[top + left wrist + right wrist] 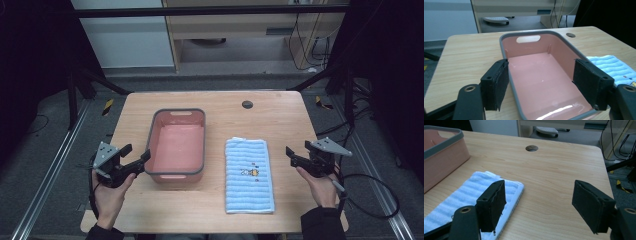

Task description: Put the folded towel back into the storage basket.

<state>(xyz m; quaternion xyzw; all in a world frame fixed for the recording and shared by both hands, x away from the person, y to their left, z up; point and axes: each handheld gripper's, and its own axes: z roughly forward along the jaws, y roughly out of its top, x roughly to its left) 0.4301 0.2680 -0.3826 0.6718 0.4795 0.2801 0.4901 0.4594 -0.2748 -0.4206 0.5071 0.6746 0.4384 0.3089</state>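
We see a pink rectangular basin (177, 146) with a grey rim, empty and upright, left of the table's (280, 107) centre. A folded, light-blue striped towel (248, 174) lies flat just right of it, near the front edge.

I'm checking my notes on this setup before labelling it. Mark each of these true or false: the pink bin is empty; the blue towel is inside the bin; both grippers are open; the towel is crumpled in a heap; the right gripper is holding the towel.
1. The pink bin is empty. True.
2. The blue towel is inside the bin. False: it lies on the table, beside the bin.
3. The left gripper and right gripper are both open. True.
4. The towel is crumpled in a heap. False: it lies flat, folded into a rectangle.
5. The right gripper is holding the towel. False: its jaws are empty.
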